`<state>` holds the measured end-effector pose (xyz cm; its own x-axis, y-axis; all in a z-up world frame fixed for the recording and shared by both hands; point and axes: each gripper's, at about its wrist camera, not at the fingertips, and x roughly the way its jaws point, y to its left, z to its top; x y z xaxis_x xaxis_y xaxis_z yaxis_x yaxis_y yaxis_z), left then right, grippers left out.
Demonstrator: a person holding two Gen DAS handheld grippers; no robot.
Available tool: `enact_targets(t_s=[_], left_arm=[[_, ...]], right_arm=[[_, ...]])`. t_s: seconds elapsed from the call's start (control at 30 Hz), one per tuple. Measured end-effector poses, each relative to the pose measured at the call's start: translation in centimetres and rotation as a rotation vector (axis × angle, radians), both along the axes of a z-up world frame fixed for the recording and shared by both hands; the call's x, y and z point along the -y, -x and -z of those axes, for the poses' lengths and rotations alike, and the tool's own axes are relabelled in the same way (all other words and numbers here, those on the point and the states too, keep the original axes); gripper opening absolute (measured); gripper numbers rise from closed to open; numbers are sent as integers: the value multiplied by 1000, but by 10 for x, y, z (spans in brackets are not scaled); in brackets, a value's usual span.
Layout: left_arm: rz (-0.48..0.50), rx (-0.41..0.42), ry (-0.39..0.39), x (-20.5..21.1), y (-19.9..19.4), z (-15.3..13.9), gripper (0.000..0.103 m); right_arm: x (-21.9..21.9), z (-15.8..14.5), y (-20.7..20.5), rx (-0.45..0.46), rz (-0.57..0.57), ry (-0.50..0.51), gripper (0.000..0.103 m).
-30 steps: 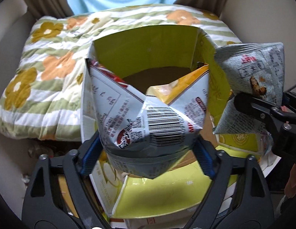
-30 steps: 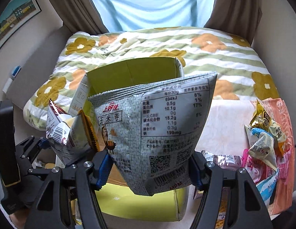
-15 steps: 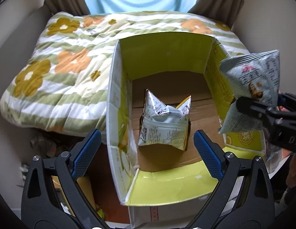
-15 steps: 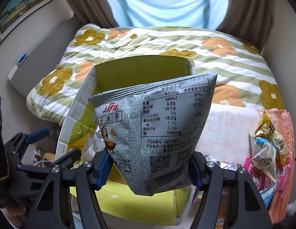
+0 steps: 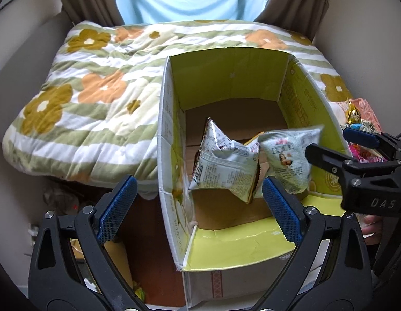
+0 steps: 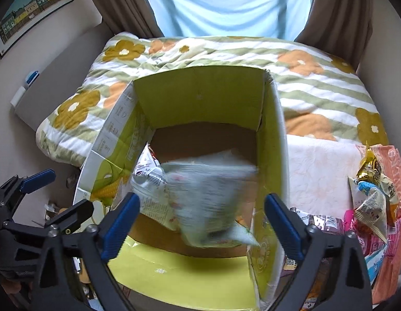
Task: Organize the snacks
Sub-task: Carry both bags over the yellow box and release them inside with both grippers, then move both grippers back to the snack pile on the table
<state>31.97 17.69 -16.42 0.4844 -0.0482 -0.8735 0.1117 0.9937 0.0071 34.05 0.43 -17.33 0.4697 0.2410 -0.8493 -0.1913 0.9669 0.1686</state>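
Your right claw (image 6: pixel 200 223) is spreading its jaws, and the grey-green snack bag (image 6: pixel 210 202) sits below and between them, blurred, with neither blue pad pressing on it. In your right wrist view that bag lies inside the cardboard box (image 6: pixel 272 134), toward the box's near right corner, its lower tip close to the right wall. From your left wrist view you see the same grey-green snack bag (image 5: pixel 288 160) tilted against the right inner wall of the cardboard box (image 5: pixel 169 129), and your right claw (image 5: pixel 337 145) hangs just right of it, over the box's right rim, clear of the bag.

Your left claw (image 5: pixel 197 204) stands wide open with nothing between its pads. Just beyond its fingertips, on the brown floor of the box, stands the silver snack bag (image 5: pixel 223 165), crumpled and upright, touching the grey-green one on its right side. In your right wrist view the silver snack bag (image 6: pixel 148 181) shows to the left of the blurred bag, near the box's left wall.

The box rests on the near edge of the bed, on the flowered quilt (image 5: pixel 96 98). More snack packets (image 6: pixel 373 197) lie in a heap to the right of the box, well apart from both claws, on a pale cloth and a pink bag
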Motion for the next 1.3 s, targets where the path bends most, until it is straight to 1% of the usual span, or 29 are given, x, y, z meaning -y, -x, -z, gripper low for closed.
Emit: enact_targets(t_s=[0.1, 0.3, 0.4, 0.53, 0.67, 0.8, 0.93, 1.03, 1.13, 1.3], left_arm=[[11, 12, -6, 1, 3, -3, 97], [31, 37, 7, 0, 12, -8, 97], [21, 40, 20, 1, 15, -7, 97], [14, 52, 36, -1, 25, -12, 97], [13, 61, 22, -1, 32, -16, 97], [4, 70, 27, 5, 38, -21, 97], [-11, 92, 31, 21, 49, -29, 97], [-22, 114, 38, 37, 59, -37, 97], [-38, 138, 45, 60, 72, -46, 97], [-56, 155, 69, 109, 97, -55, 97]], right_arm=[[5, -2, 3, 8, 25, -14, 97], [8, -5, 15, 23, 50, -23, 97], [7, -9, 20, 35, 48, -3, 97], [9, -16, 28, 45, 65, -8, 97], [13, -24, 37, 65, 80, -2, 97], [21, -31, 47, 81, 80, -19, 97], [37, -39, 58, 102, 71, -23, 97], [57, -48, 67, 132, 71, -49, 97], [81, -57, 77, 157, 68, -70, 97], [138, -73, 100, 194, 57, -41, 97]])
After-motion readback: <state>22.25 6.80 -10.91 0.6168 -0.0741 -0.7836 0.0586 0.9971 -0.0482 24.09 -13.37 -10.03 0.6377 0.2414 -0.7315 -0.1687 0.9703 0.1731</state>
